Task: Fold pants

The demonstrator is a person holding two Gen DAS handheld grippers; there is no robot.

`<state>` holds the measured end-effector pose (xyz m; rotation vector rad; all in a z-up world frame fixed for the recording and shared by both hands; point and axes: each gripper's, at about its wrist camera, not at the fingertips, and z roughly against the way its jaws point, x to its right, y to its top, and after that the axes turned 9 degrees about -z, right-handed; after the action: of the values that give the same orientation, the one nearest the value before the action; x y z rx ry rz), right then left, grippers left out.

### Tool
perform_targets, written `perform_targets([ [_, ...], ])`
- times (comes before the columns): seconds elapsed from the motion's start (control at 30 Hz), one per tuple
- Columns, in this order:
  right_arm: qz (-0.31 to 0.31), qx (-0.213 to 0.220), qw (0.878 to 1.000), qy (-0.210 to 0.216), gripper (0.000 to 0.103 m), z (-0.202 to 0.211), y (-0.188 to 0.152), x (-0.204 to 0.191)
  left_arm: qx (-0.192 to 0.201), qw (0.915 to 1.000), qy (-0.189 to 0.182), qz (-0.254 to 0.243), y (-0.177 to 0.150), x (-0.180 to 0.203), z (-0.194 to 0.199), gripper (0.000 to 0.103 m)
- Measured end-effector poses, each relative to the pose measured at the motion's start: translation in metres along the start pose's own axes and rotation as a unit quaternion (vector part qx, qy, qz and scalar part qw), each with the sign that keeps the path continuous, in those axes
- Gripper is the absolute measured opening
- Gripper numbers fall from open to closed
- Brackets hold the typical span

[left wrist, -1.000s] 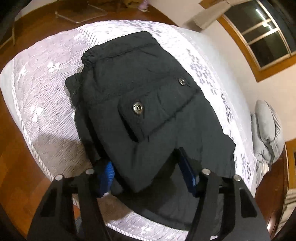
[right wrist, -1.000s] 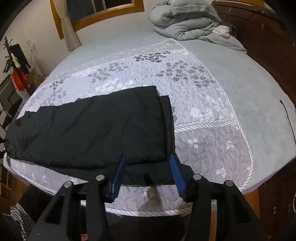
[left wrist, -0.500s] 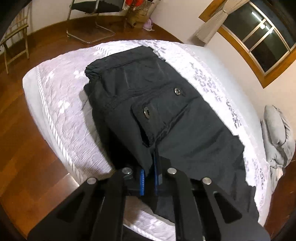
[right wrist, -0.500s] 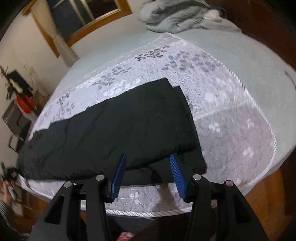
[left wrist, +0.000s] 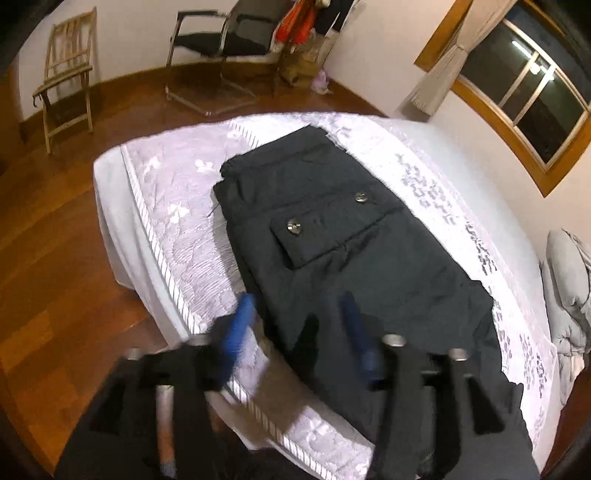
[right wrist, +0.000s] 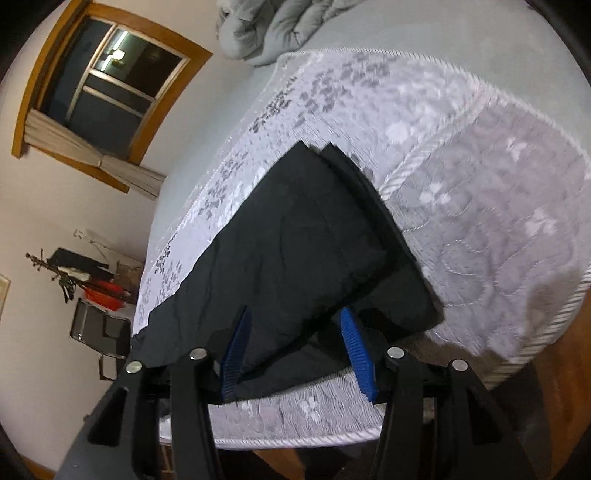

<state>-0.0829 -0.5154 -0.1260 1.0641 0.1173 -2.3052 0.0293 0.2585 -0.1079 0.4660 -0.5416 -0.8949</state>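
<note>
Two chairs [left wrist: 221, 44] beyond bed [left wrist: 166, 206]

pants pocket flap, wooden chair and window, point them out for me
pocket flap [left wrist: 325, 229], left wrist view, middle of the buttoned flap
wooden chair [left wrist: 68, 79], left wrist view, seat
window [right wrist: 110, 70], right wrist view, centre frame bar

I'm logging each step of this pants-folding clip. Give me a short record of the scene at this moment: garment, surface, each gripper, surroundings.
garment: black pants with buttoned back pockets, lying flat, folded lengthwise
surface: white floral quilted bedspread on a bed
left gripper: jaws opening, straddling the pants' near edge, pads not pressing
right gripper: open, blue pads either side of the leg-end fabric
surroundings: wooden chair, grey duvet, window
</note>
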Motion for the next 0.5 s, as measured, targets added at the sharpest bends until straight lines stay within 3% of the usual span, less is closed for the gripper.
perform_targets([
  [0.1,-0.037,0.0,0.999,0.013,0.053,-0.014,0.007,0.01,-0.011,0.999,-0.008,-0.042,-0.002,0.019,0.006,0.085],
  [0.23,-0.067,0.006,0.997,0.024,0.051,-0.027,0.015,0.019,-0.03,0.9954,-0.015,-0.09,-0.005,0.042,0.003,0.09],
  [0.3,-0.072,0.011,0.997,0.026,0.032,-0.032,0.017,0.018,-0.043,0.9938,-0.019,-0.101,-0.006,0.051,-0.005,0.09],
  [0.4,-0.071,0.012,0.997,0.033,0.012,-0.033,0.018,0.017,-0.059,0.9928,-0.023,-0.102,-0.01,0.057,-0.016,0.09],
  [0.5,-0.056,0.022,0.997,0.045,0.01,-0.021,0.015,0.008,-0.079,0.9915,-0.023,-0.101,-0.016,0.06,-0.028,0.09],
])
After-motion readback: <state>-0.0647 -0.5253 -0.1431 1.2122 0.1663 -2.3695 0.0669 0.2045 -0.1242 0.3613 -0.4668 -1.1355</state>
